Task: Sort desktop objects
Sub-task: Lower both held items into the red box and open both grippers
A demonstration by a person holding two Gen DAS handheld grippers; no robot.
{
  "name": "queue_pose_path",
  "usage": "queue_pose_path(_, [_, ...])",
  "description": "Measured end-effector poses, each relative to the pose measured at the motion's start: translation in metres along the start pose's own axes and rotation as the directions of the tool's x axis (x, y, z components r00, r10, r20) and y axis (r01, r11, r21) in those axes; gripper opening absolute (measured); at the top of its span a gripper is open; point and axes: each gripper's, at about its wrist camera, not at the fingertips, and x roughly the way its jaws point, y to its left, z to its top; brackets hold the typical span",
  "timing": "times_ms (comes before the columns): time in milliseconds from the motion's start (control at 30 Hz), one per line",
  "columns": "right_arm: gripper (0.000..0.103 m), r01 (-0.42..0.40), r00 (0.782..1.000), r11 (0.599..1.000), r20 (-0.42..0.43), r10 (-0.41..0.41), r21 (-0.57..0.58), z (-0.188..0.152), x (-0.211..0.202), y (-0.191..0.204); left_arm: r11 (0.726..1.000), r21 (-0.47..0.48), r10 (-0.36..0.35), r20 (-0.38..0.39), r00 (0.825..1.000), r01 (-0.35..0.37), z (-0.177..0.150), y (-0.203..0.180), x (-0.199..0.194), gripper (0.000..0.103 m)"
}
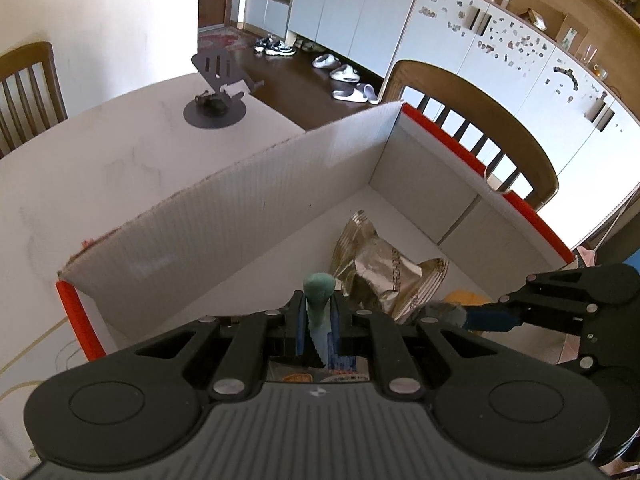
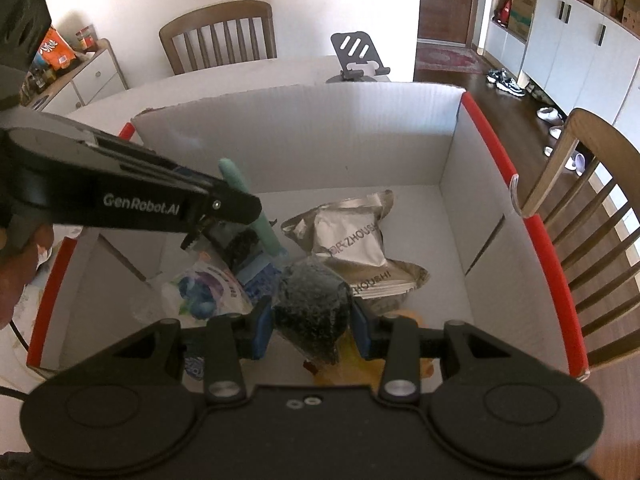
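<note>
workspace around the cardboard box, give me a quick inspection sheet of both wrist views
surface: white table, bare where visible
job's things: cardboard box with red edges holds silver snack packets and a blueberry-print packet
clutter: phone stand on the far side of the table
grippers: left gripper shut on a teal handle; right gripper shut on a dark speckled pouch; both over the box
cables: dark cable at the box's left
surroundings: wooden chairs, white cabinets, shoes on the floor

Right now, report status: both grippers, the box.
Left gripper shut on green handle. Right gripper shut on dark pouch. Both over box; foil packets beneath.
</note>
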Motion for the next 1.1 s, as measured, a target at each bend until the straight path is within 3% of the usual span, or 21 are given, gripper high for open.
queue_pose_path(667, [0.044, 0.017, 1.0, 1.0, -0.005, -0.018, -0.001, -0.004, -0.001, 0.002, 1.0, -0.005, -0.02, -0.029, 0.999, 0.02, -0.014, 0.0, 0.0, 0.012])
queue_pose_path(1000, [0.058, 0.028, 0.999, 1.0, 0.028, -0.029, 0.009, -0.003, -0.014, -0.001, 0.999, -0.026, -0.035, -0.001, 0.999, 0.035, -0.017, 0.0, -0.017, 0.013])
queue_pose_path(1100, [0.06, 0.027, 0.999, 1.0, 0.04, -0.027, 0.007, -0.003, -0.02, -0.001, 0.999, -0.027, -0.043, 0.007, 0.999, 0.043, -0.018, -0.003, -0.023, 0.02])
